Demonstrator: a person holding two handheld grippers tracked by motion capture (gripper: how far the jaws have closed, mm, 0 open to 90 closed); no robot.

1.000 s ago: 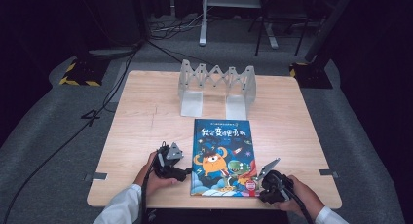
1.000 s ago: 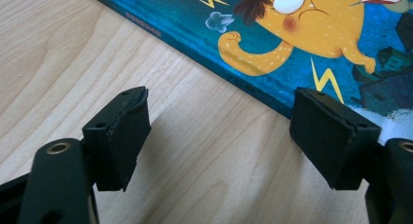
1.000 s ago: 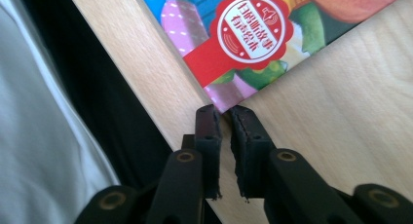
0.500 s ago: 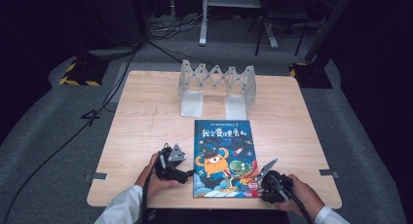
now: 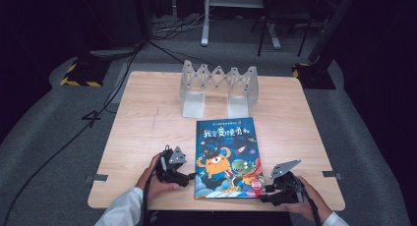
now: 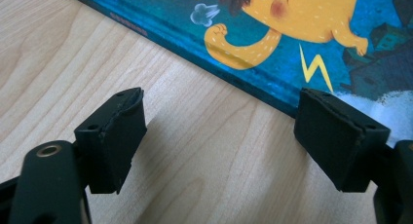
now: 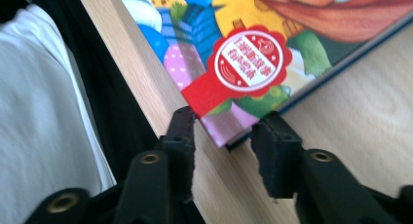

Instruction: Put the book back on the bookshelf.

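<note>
A children's picture book (image 5: pixel 226 152) with a blue cover and an orange cartoon creature lies flat near the table's front edge. My left gripper (image 5: pixel 189 178) rests open on the wood at the book's left edge. In the left gripper view its wide-apart jaws (image 6: pixel 219 136) frame bare table, and the book (image 6: pixel 292 29) runs just beyond. My right gripper (image 5: pixel 263 194) sits at the book's near right corner. Its jaws (image 7: pixel 227 119) have just been opening. That corner of the book (image 7: pixel 253 39), by a red seal, lies between them with a gap on each side.
A folding metal book rack (image 5: pixel 219 86) stands at the back of the wooden table (image 5: pixel 147 118). The table's front edge runs right beside the right gripper, with a white sleeve (image 7: pixel 39 112) below it. Dark floor and cables surround the table.
The right gripper has shifted slightly to the right at the book's corner. The book and the left gripper have kept their places.
</note>
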